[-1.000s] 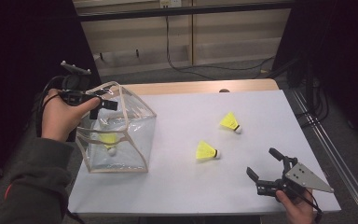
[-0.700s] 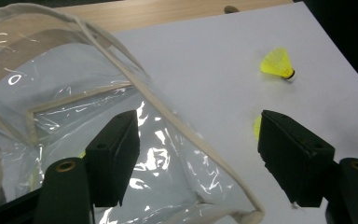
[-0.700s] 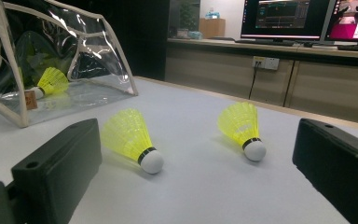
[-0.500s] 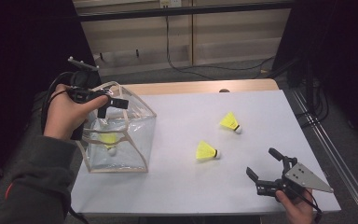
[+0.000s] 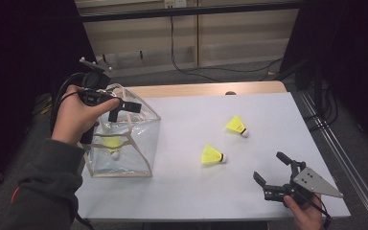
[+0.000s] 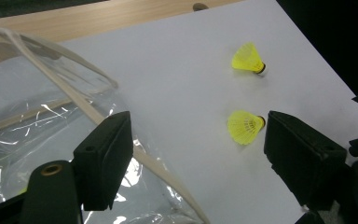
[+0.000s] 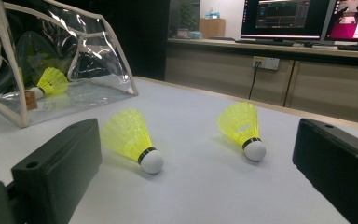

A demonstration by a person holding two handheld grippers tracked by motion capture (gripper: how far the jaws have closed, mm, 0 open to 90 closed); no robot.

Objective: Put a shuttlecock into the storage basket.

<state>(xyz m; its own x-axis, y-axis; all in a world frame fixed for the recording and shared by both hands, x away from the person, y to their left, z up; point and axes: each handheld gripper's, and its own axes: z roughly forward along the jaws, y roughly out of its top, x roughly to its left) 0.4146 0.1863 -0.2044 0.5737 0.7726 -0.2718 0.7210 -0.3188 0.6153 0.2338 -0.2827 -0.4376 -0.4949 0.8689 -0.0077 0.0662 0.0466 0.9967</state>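
place: lab or office room | evidence: lit monitors (image 7: 284, 18) on wooden cabinets (image 7: 242, 70), wall socket (image 7: 265, 62), trailing cables (image 5: 206, 72), white counter (image 5: 249, 191)

Overhead light hits the white table (image 5: 268, 124) hard, room around it near black in high view. Soft short shadows under the yellow shuttlecocks (image 5: 213, 155). Specular streaks on the clear bag (image 6: 37, 121) in left gripper view; its near jaws are soft, out of focus. Right gripper view: foreground jaws blurred, lit monitors (image 7: 284, 18) clip bright, mild wide-angle stretch at edges. High view slightly grainy
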